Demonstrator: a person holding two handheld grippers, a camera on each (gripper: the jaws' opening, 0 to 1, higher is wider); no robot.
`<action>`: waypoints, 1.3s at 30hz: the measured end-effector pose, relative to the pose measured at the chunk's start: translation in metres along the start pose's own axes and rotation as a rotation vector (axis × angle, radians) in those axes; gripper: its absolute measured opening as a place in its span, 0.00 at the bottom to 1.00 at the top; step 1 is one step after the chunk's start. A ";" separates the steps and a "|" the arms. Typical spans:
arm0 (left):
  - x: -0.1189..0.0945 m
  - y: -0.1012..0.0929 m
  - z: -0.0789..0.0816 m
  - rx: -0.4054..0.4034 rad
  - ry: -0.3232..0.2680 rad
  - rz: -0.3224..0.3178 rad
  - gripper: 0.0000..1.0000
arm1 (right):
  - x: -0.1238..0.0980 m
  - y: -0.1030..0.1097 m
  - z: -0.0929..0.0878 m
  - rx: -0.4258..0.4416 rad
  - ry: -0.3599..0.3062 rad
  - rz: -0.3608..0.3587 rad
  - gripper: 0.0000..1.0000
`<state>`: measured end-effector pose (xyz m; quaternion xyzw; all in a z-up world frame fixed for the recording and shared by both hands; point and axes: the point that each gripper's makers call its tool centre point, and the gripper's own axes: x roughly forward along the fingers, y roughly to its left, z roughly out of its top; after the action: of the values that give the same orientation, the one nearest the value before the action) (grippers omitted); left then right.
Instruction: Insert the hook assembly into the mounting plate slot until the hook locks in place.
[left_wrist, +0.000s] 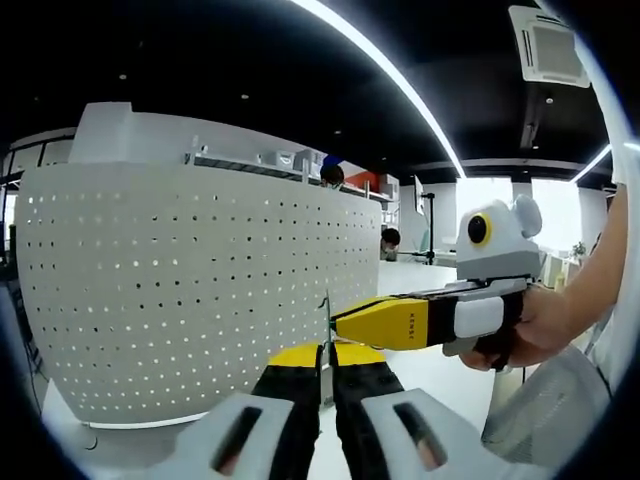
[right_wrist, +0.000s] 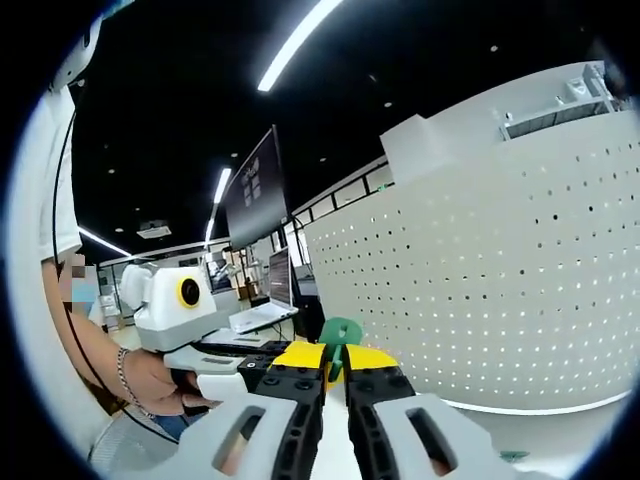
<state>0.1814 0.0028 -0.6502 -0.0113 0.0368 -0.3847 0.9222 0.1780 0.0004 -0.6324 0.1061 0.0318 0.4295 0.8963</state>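
Dark office ceiling with long light strips (left_wrist: 400, 90) overhead; white perforated pegboard panel (left_wrist: 190, 290) standing upright on a white tabletop (left_wrist: 440, 380), curving across both views.

Left gripper view: left gripper (left_wrist: 327, 375) rising from the bottom, yellow-tipped black jaws drawn nearly together on a thin metal hook piece (left_wrist: 326, 335) standing up between the tips, just in front of the pegboard's right edge. Right gripper (left_wrist: 345, 322) reaching in from the right, held in a hand (left_wrist: 545, 325), its yellow tip meeting the same thin piece at the panel's edge; whether its jaws are clamped cannot be told from this side.

Right gripper view: right gripper (right_wrist: 336, 372) with jaws close together, a green plastic hook part (right_wrist: 338, 335) poking up between the yellow tips, seemingly pinched there. Left gripper (right_wrist: 235, 365) coming in from the left, gripped by a hand (right_wrist: 150, 385) wearing a bracelet. Pegboard on the right, close beside the jaws. Monitors (right_wrist: 255, 190) and desks beyond, left of the panel.
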 end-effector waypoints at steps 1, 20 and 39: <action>0.000 0.000 0.000 0.000 0.003 0.002 0.03 | 0.000 0.000 0.000 0.007 0.001 -0.002 0.03; 0.001 -0.002 0.001 0.009 0.006 0.007 0.03 | -0.001 -0.002 0.002 -0.014 0.012 -0.041 0.01; 0.002 -0.005 -0.004 0.018 0.026 -0.026 0.15 | -0.003 -0.002 0.002 0.030 0.027 -0.051 0.00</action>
<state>0.1791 -0.0019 -0.6540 0.0017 0.0452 -0.3973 0.9166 0.1781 -0.0035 -0.6306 0.1129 0.0532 0.4074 0.9047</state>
